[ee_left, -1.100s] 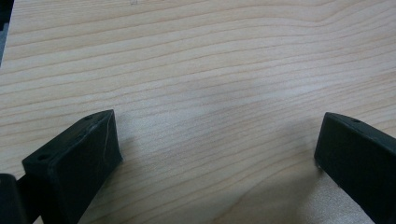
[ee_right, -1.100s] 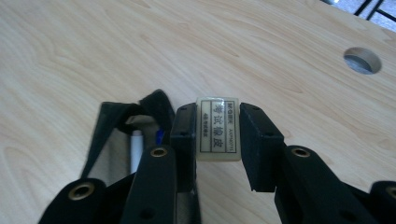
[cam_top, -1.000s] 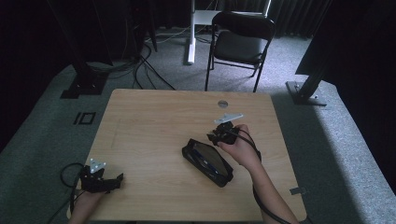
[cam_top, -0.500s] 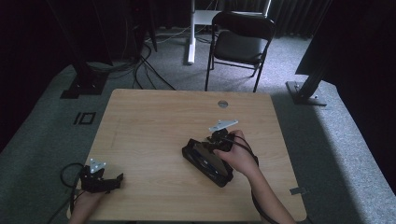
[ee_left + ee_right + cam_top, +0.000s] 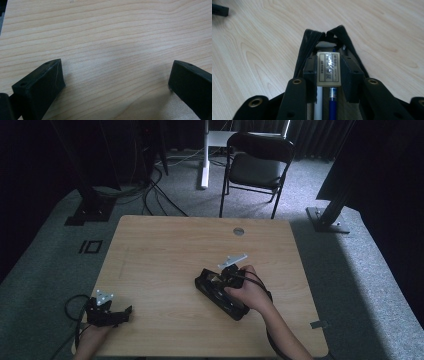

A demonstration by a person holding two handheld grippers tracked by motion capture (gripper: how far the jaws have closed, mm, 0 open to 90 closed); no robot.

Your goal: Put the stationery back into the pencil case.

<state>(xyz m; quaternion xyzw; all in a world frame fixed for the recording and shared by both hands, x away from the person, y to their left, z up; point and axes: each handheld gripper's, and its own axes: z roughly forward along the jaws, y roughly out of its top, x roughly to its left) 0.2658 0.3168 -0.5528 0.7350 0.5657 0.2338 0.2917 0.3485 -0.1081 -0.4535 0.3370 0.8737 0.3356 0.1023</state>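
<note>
Right gripper view shows the right gripper (image 5: 329,75) pinching an eraser (image 5: 328,69) over the open pencil case (image 5: 312,42) mid-table. It looks small, light and a bit squashy; hold its flat sides. Left gripper (image 5: 116,82) rests open, holding nothing.

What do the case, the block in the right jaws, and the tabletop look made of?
Black case: likely woven fabric, matte, with a ribbed zipper edge and soft folds. Eraser held by the right gripper: looks like pale rubber or vinyl under a glossy clear wrapper with a printed label. Table: light wood or wood-look laminate, satin, with a printed-looking grain; can't tell which.
</note>
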